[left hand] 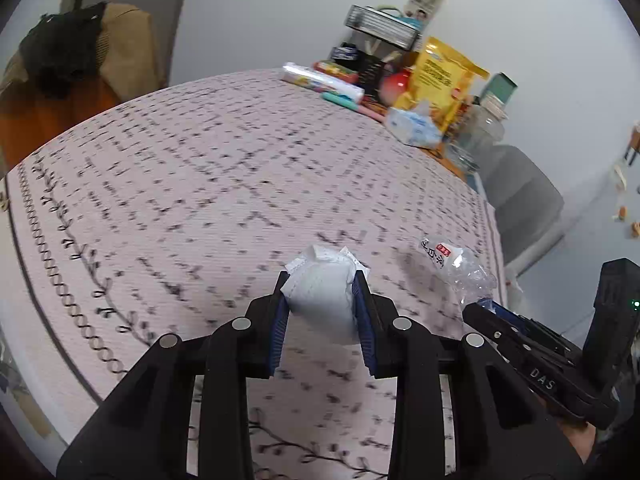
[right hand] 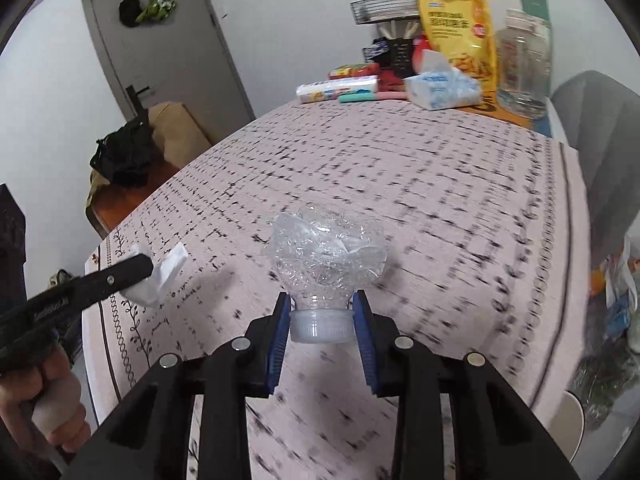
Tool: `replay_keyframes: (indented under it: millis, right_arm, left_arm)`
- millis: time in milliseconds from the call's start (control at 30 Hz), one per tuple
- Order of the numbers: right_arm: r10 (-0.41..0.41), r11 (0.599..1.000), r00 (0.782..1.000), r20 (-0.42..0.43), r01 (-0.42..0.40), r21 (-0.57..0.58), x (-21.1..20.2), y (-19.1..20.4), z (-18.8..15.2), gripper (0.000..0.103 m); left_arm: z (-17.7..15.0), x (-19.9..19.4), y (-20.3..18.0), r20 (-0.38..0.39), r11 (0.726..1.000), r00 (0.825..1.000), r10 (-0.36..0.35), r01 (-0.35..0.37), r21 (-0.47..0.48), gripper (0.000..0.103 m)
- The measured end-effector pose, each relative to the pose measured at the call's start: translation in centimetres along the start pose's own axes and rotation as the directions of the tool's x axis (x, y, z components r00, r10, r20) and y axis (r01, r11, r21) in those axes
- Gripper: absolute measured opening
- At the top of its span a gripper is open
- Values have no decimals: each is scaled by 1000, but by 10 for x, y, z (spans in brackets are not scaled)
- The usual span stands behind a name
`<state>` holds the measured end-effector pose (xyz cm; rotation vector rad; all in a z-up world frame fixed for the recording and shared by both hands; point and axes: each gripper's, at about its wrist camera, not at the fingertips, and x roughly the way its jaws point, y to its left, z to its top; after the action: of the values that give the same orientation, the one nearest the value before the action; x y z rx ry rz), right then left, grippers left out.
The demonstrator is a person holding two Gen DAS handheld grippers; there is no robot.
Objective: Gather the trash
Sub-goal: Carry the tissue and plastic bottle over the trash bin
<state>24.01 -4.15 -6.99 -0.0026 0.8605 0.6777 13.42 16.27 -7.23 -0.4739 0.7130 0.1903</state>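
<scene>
Crumpled tissue (left hand: 320, 292) pinched in left tool (left hand: 321, 300); crushed bottle (right hand: 326, 260) pinched at cap by right tool (right hand: 322, 322). Pickup step done; next, find a bin, none visible.

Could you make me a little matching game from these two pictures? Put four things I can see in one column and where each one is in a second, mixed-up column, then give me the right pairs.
Things
1. crumpled white paper wad
2. crushed clear plastic bottle
3. yellow snack bag
4. blue-and-white soft tissue pack

Places
A. standing upright at the table's far end
B. clamped between the left gripper's blue pads
C. lying on the table in front of the yellow bag
D. gripped at its capped neck by the right gripper

Pairs: 1-B, 2-D, 3-A, 4-C
</scene>
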Motion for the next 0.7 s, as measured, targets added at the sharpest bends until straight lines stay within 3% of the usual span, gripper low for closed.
replay_keyframes:
  millis: [433,700]
  right_arm:
    - [-84,989,991,108,69,131,-78,-79,-22,32]
    - [-138,959,986,96,109,262,-110,-146,-53,32]
  left_arm:
    - [-14,15,-91,-43,985,994,-98,103,137,31]
    - [-29,36,-156,-108,958,984,-145,167,234,31]
